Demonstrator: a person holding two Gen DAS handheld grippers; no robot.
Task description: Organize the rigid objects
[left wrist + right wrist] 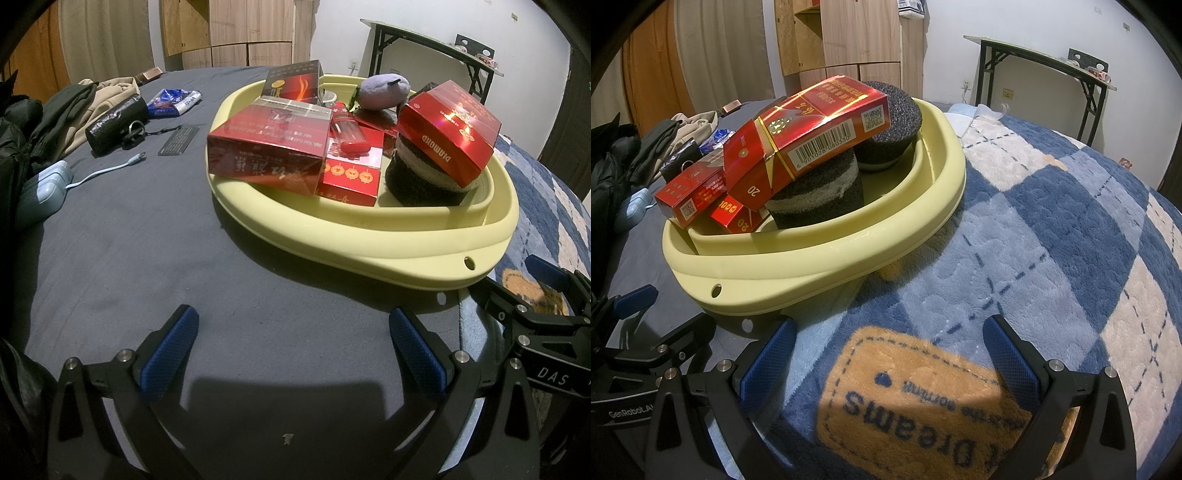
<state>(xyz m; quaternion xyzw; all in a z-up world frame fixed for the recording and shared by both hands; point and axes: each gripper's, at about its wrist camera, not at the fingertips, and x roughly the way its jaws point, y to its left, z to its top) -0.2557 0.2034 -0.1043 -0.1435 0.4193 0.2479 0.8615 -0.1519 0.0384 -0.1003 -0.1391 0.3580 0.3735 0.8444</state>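
A: Nearest first. What is seen of the grippers?
B: Left gripper (293, 347) is seen spread wide, nothing between its fingers (168, 350), held over the grey sheet (147, 258). Right gripper (888, 354) is likewise released and empty, over the plaid blanket (1052, 221).

A: And the task things?
B: Just beyond both, a yellow basin (369, 243) is set on the bed, straddling sheet and blanket. Red boxes are piled inside: a long carton (266, 151) at its left, a flat box (351, 173) beside it with a red lighter (349, 129) laid on top, a Diamond box (448, 131) tilted on a dark sponge (424, 184).

A: Further back?
B: A purple plush (384, 90) and another box (293, 81) are seen at the far rim. Left of the basin, a cable (107, 170), a black roll (114, 123) and clothes (74, 107) are laid on the sheet.
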